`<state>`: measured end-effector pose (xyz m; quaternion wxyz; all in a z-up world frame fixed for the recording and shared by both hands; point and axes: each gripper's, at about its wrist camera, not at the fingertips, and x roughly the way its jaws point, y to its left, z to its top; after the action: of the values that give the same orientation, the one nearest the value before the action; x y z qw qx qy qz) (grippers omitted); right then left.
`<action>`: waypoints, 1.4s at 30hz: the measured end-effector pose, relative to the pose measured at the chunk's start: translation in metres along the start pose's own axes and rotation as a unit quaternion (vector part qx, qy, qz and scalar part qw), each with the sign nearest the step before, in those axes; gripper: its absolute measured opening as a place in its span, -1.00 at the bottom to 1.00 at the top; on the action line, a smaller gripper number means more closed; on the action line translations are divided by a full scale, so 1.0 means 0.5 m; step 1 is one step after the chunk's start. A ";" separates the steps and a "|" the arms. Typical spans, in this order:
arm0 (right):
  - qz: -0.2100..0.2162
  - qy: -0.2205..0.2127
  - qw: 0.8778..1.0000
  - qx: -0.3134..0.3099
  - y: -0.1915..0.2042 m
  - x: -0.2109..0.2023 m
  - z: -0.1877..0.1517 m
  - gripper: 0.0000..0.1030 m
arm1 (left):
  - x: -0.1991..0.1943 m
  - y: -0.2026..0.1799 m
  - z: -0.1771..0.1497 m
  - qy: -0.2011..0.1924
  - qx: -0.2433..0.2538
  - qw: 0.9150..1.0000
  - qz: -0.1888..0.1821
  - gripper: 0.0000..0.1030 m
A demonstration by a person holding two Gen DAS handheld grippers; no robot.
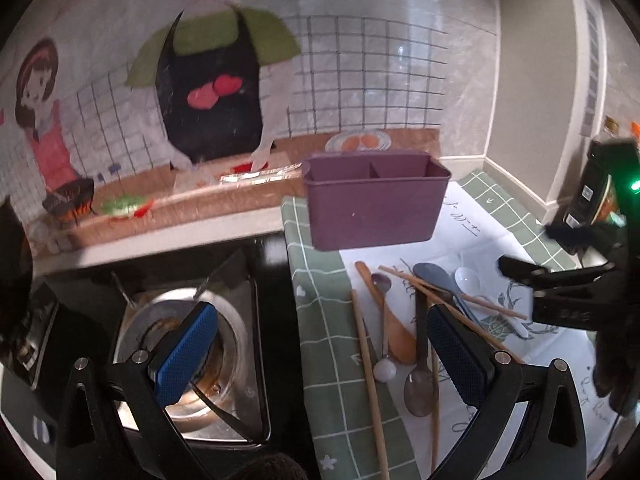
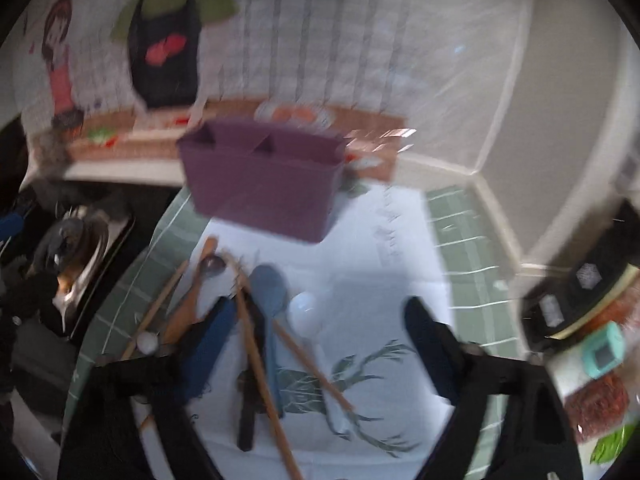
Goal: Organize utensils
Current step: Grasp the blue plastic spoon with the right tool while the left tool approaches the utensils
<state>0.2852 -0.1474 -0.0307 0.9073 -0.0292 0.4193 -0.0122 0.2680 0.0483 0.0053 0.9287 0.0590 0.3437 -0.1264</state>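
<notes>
Left wrist view: my left gripper [image 1: 320, 356] has its fingers [image 1: 186, 354] spread wide, nothing between them. It hangs over the seam between a gas burner [image 1: 188, 360] on the left and the green checked cloth [image 1: 320, 320] covering the table on the right.

The purple caddy [image 1: 374, 200] stands upright at the far edge of the cloth. Two compartments show at its rim; I can't see any contents.

The utensils lie in a loose heap on the white print of the cloth, just in front of the caddy: a wooden spoon [image 1: 394, 328], a metal spoon [image 1: 419, 384], a grey-blue spoon [image 1: 434, 276], a white spoon [image 1: 467, 280], and chopsticks [image 1: 370, 384] crossing the pile at angles. A small spoon with a white ball end [image 1: 385, 369] lies beside the wooden one.

My right gripper [image 1: 520, 280] enters from the right edge, near the pile.

Right wrist view, blurred: right gripper [image 2: 320, 340] hovers low over the heap, fingers [image 2: 428, 344] spread, gripping nothing. Grey-blue spoon [image 2: 272, 292], white spoon [image 2: 306, 314] and chopsticks [image 2: 260, 364] sit between the fingers. Caddy [image 2: 260, 188] is beyond, apart from the pile.
</notes>
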 end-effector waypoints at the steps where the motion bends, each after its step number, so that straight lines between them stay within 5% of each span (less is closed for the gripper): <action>1: 0.009 0.009 1.000 -0.003 0.005 0.016 0.001 0.10 | 0.004 0.004 -0.003 0.004 -0.004 1.000 -0.004 1.00; 15: 0.103 0.068 0.992 -0.026 0.030 0.208 0.033 -0.08 | 0.030 -0.026 -0.086 0.088 -0.069 0.993 0.038 1.00; 18: 0.127 0.077 0.988 -0.035 0.027 0.202 0.034 -0.40 | 0.042 -0.035 -0.082 0.098 -0.087 0.991 0.031 1.00; 23: 0.135 0.065 0.987 -0.059 0.002 0.152 0.026 -0.40 | 0.084 -0.076 -0.061 0.095 -0.054 0.993 0.046 1.00; 29: 0.150 0.042 0.985 -0.069 -0.051 0.085 0.014 -0.39 | 0.191 -0.108 -0.012 0.138 -0.028 0.990 0.010 1.00; 33: 0.151 0.040 0.986 -0.063 -0.075 0.070 -0.004 -0.39 | 0.234 -0.118 0.019 0.156 -0.003 0.988 0.004 0.47; 38: 0.152 0.030 0.986 -0.058 -0.076 0.054 -0.024 -0.39 | 0.207 -0.110 0.001 0.172 0.003 0.985 -0.017 0.46; 42: 0.158 0.022 0.986 -0.052 -0.079 0.038 -0.039 -0.39 | 0.165 -0.113 -0.049 0.173 0.008 0.985 -0.017 0.06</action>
<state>0.2826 -0.1883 -0.0555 0.8855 -0.0091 0.4390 0.1522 0.2977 -0.0171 -0.0685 0.8525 0.0816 0.4989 -0.1328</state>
